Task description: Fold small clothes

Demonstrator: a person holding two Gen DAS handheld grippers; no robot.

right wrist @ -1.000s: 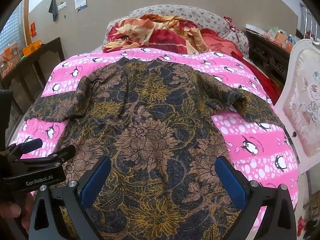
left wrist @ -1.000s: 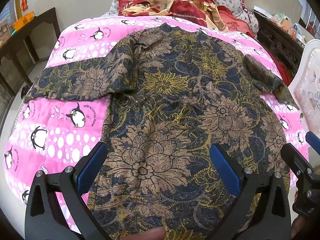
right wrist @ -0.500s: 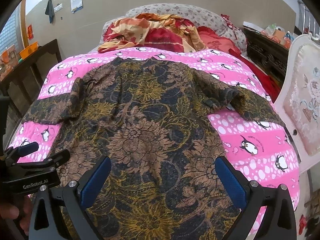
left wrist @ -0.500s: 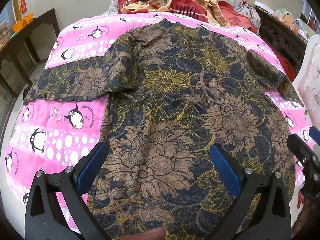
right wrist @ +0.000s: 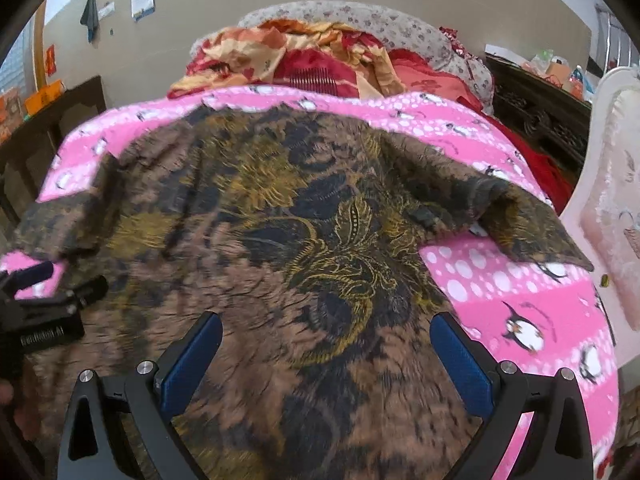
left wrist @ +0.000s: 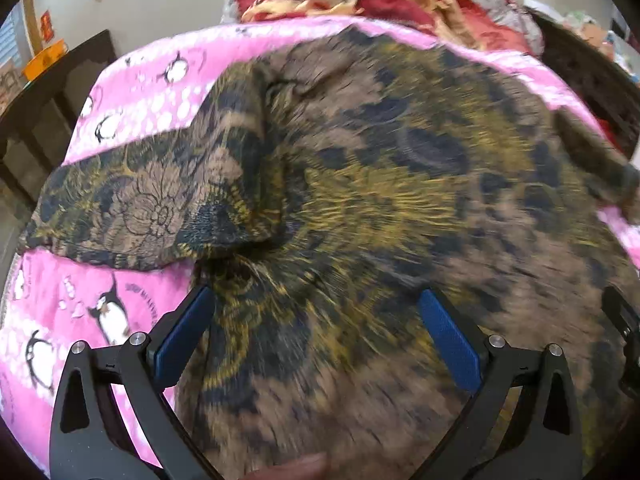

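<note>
Left wrist view: left tool (left wrist: 316,320) spread wide, blue pads (left wrist: 182,336) apart, gripping nothing, hovering over the shirt's lower half.
Right wrist view: right tool (right wrist: 326,354) equally released, wide apart, nothing between its pads (right wrist: 460,364).
Other tool seen: left tool's black frame shows at 9 o'clock in the right view; right tool at 3 o'clock in the left view.
Shirt: dark batik floral shirt (right wrist: 280,240) lies flat on the bed, sleeves out towards 9 and 3 o'clock, collar towards 12; much of it is motion-blurred.
Surface: pink penguin blanket (right wrist: 520,300) covers the bed.
Room: red-orange bedding (right wrist: 300,56) heaped at 12 o'clock; dark wooden furniture (right wrist: 68,116) at 10; white padded chair (right wrist: 612,200) at 3.
</note>
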